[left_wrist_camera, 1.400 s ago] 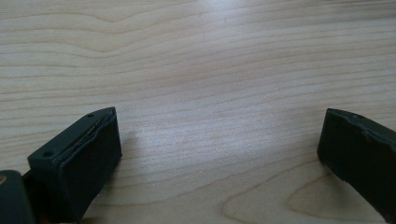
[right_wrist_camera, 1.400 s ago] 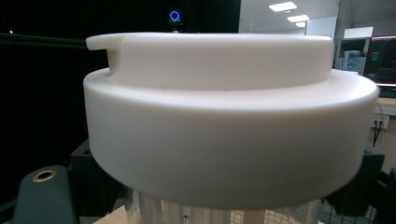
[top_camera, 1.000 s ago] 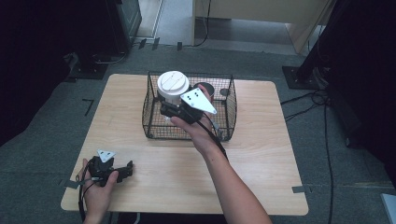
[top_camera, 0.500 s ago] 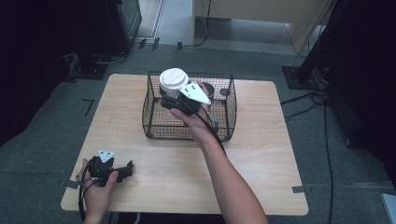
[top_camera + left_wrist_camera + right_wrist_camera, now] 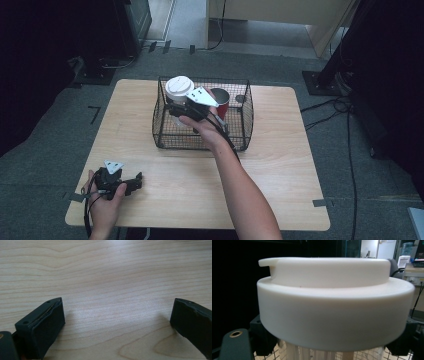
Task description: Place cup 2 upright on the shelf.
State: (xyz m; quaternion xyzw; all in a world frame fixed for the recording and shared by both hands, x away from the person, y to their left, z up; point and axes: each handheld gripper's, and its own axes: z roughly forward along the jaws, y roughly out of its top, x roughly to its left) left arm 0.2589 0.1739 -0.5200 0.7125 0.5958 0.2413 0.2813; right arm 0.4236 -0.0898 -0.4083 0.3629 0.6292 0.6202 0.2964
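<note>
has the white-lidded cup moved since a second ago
Yes. Held in the right hand-held gripper, the white-lidded cup has shifted left along the wire basket, away from the red cup and toward the basket's left wall.

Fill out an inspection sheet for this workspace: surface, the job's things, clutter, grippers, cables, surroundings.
Surface: light wooden table, bare around the basket.
Job's things: white-lidded cup held upright over the left part of the black wire basket; a red cup stands inside the basket.
Clutter: nothing seen.
Grippers: right gripper shut on the cup just below its lid; left gripper rests on the table's near left corner, jaws wide open and empty.
Cables: a black cable runs from the right gripper along the forearm; more cables lie on the floor at right.
Surroundings: grey carpet, dark stands and furniture around the table.
</note>
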